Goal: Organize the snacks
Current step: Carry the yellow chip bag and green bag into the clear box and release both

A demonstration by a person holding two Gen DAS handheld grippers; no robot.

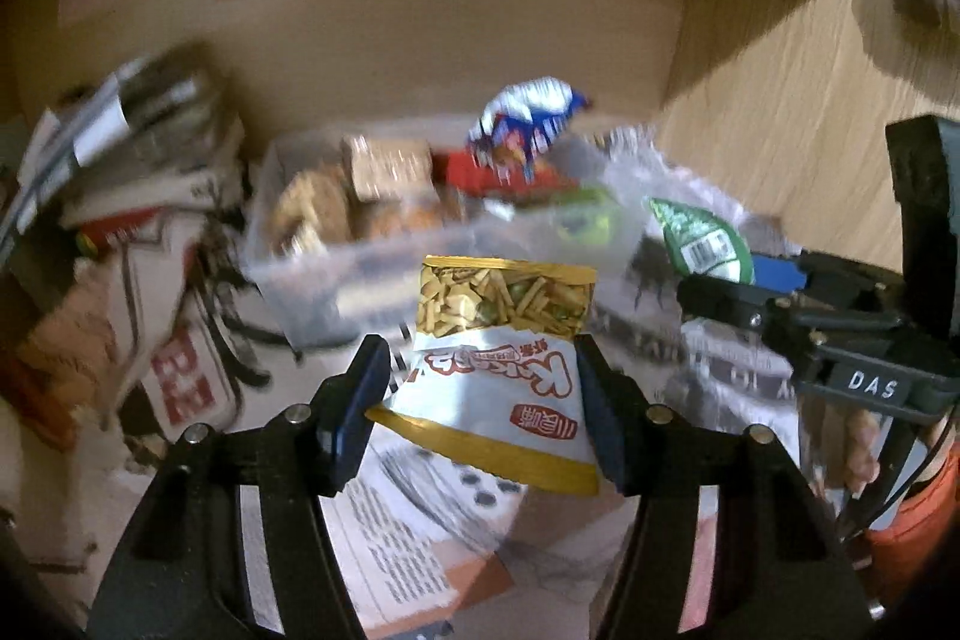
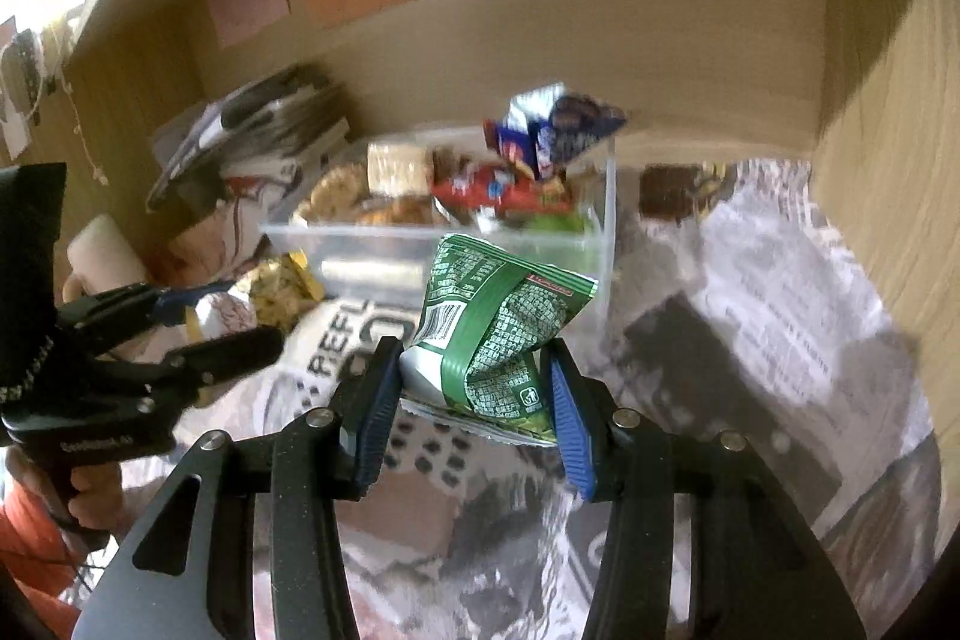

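My left gripper (image 1: 480,388) is shut on a white and yellow snack bag (image 1: 504,304) with a clear window, held above the newspaper. My right gripper (image 2: 474,388) is shut on a crumpled green snack bag (image 2: 498,316), also off the surface. Behind both stands a clear plastic bin (image 1: 372,274) (image 2: 360,235) holding several snacks, with a blue and white packet (image 1: 528,118) (image 2: 558,124) sticking up from it. The right gripper (image 1: 750,280) with the green bag (image 1: 702,238) shows at the right of the left wrist view. The left gripper (image 2: 180,310) with its bag (image 2: 282,286) shows at the left of the right wrist view.
Newspaper (image 1: 420,532) (image 2: 780,292) covers the desk. A stack of books and papers (image 1: 138,124) (image 2: 264,118) leans left of the bin, with a white mug (image 2: 102,244) near it. A wooden side wall (image 1: 780,130) closes the right. A brown packet (image 2: 666,190) lies right of the bin.
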